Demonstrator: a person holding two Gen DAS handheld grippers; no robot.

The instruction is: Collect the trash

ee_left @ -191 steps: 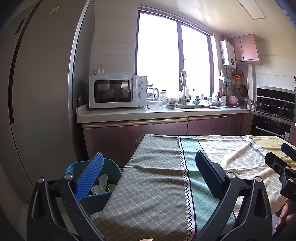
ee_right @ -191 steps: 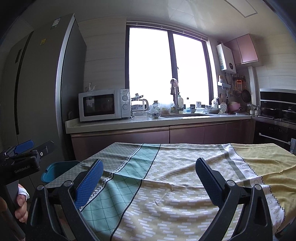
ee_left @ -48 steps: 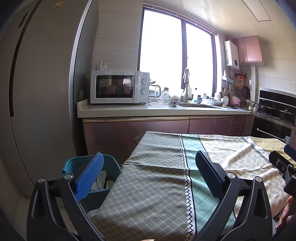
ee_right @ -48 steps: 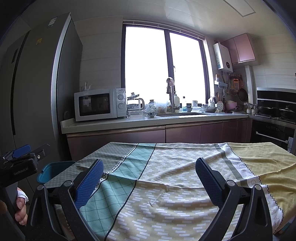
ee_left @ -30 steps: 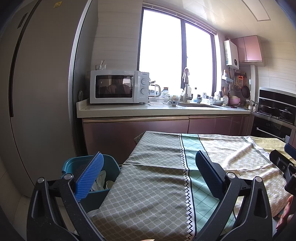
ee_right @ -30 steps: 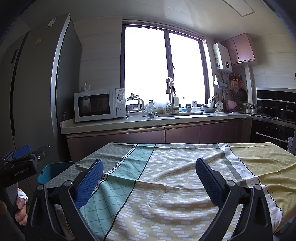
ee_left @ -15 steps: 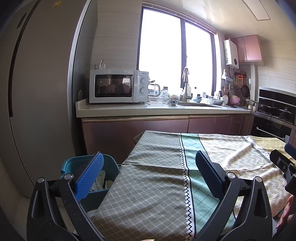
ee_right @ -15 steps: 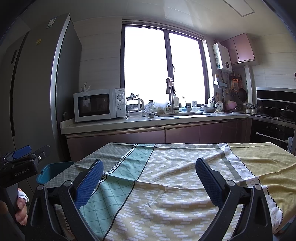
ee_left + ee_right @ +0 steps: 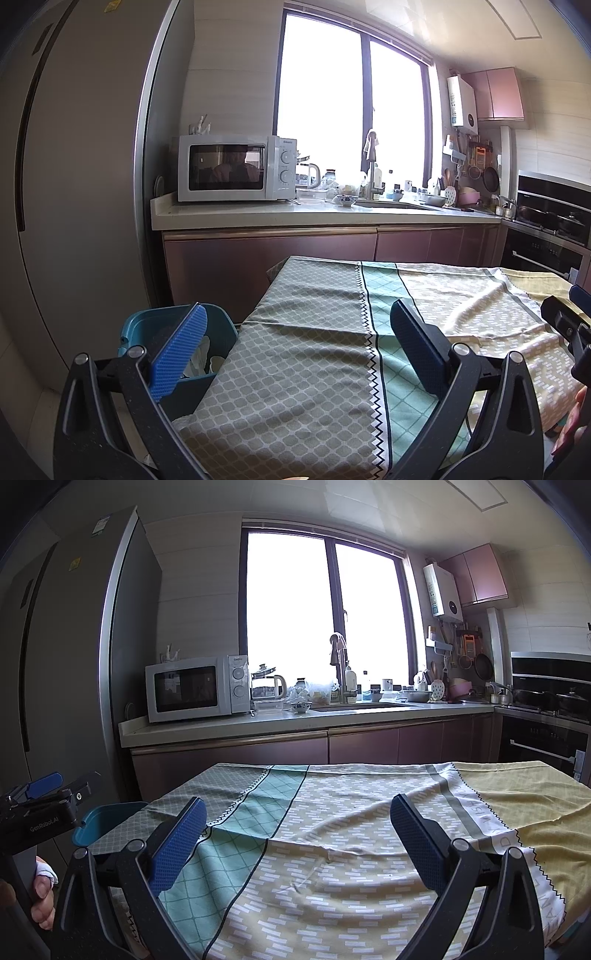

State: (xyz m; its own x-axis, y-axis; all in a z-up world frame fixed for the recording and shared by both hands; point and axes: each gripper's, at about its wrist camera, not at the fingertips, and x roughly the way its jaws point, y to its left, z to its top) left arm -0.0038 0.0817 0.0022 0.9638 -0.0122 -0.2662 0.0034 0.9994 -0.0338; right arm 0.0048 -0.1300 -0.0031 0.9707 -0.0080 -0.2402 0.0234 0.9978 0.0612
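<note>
A teal trash bin [image 9: 147,326] stands on the floor at the table's left end, with crumpled white trash [image 9: 199,356] inside; its rim also shows in the right wrist view [image 9: 107,819]. My left gripper [image 9: 295,328] is open and empty, held above the table's near left corner beside the bin. My right gripper [image 9: 299,816] is open and empty above the near edge of the tablecloth [image 9: 354,834]. No trash shows on the cloth.
The patterned cloth covers the table [image 9: 317,332]. Behind it run a counter [image 9: 295,216] with a microwave [image 9: 236,173], sink and dishes, a tall fridge [image 9: 74,184] at left, and an oven [image 9: 546,236] at right.
Both grippers have stayed open and nearly still; the views have shifted only slightly.
</note>
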